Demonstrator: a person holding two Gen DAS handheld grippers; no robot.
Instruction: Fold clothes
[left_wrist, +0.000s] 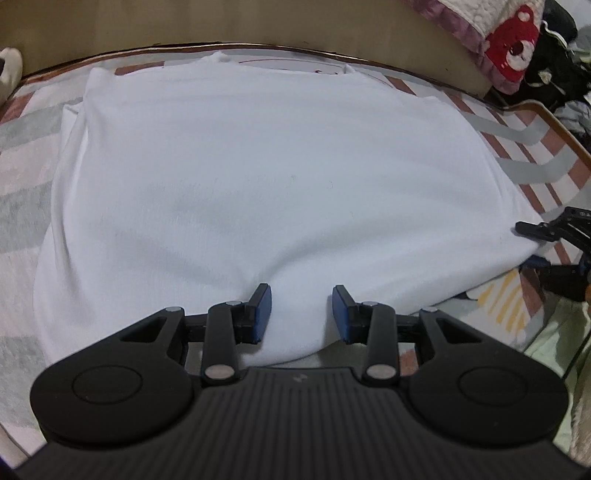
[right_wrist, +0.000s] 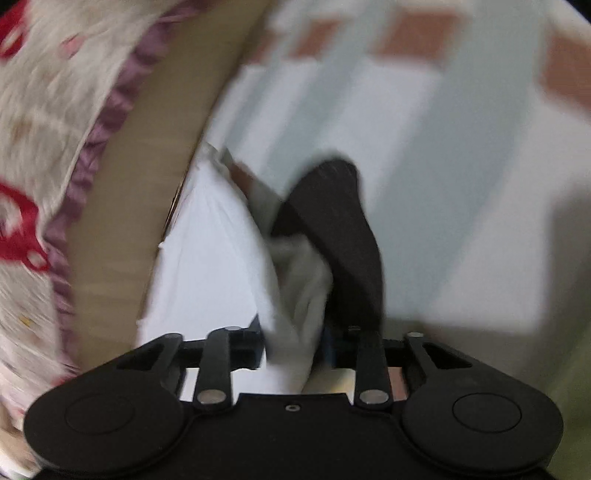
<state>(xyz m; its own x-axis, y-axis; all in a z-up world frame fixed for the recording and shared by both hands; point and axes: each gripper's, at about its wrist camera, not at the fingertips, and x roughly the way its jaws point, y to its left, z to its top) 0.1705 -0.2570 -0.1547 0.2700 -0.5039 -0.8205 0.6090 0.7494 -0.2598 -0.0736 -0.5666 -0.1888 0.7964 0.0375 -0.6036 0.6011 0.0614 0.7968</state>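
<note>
A white garment (left_wrist: 258, 177) lies spread flat on a striped bed cover (left_wrist: 22, 155). In the left wrist view my left gripper (left_wrist: 301, 314) is open, its blue pads either side of the garment's near hem, which bulges between them. My right gripper (left_wrist: 546, 230) shows at the right edge, at the garment's right corner. In the blurred right wrist view my right gripper (right_wrist: 291, 343) is shut on a bunched fold of the white garment (right_wrist: 214, 258). My left gripper (right_wrist: 332, 221) shows there as a dark shape just beyond.
A tan headboard (left_wrist: 221, 22) runs along the far side of the bed. A quilt with a red bear print (left_wrist: 513, 44) and dark clutter (left_wrist: 554, 74) lie at the far right. The bed's wooden edge (left_wrist: 565, 133) runs down the right side.
</note>
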